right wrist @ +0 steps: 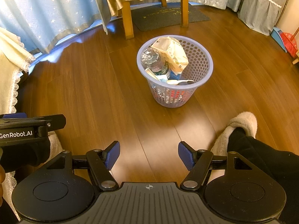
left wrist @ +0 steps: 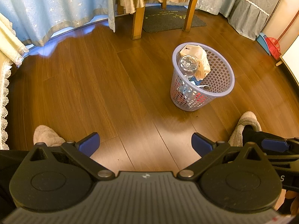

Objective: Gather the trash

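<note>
1. Here, far left: lace cloth and curtain hang to the floor. Trash under them would go unseen; none shows on the bare boards.
2. Left gripper: jaws spread wide, nothing between. Right gripper: likewise spread, empty. Both hang above the floor, well short of the bin.
3. Centre: bin is piled high. Bottle and paper bag stand above the rim.
4. Risk: another piece pushed in may tip the bag out, or shove the light bin over.
5. Right: slipper sits near the bin; a step forward could kick it.
</note>
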Demonstrator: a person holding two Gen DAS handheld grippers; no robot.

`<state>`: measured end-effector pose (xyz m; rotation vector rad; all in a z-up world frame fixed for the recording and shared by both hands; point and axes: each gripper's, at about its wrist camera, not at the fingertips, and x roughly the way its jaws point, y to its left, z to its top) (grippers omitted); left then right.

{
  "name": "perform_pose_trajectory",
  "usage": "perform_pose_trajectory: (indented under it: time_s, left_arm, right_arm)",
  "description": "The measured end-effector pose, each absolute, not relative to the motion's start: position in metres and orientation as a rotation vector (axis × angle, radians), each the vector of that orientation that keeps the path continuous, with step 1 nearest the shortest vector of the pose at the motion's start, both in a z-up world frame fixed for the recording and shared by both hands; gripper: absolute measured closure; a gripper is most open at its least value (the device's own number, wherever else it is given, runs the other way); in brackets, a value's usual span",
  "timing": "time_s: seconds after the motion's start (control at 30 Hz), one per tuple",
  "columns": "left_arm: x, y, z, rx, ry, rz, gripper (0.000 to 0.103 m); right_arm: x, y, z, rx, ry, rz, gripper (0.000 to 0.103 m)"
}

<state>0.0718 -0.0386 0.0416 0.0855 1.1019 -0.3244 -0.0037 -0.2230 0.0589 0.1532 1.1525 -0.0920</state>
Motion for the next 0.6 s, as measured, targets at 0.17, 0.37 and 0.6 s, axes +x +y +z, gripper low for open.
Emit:
perform_pose_trajectory:
  time_s: [0.17, 0.37, 0.6]
  left_arm:
    - [0.0716, -0.0387, 0.0416, 0.086, 1.101, -0.324, 0.001]
    - [0.0715, -0.0393, 0.0419, 0.080, 1.103, -0.324, 0.001]
    - [0.0694, -0.0390, 0.0421, 0.062, 1.096, -0.330, 0.001]
  right_arm:
    - [-0.0035, -0.2232, 0.0585, 0.154, 1.153, -0.093, 0.037]
    - [-0.0037, -0.2230, 0.0588, 0.153, 1.153, -0.092, 0.037]
    - [-0.0028, -0.2215, 0.0596, 0.155, 1.155, -0.092, 0.037]
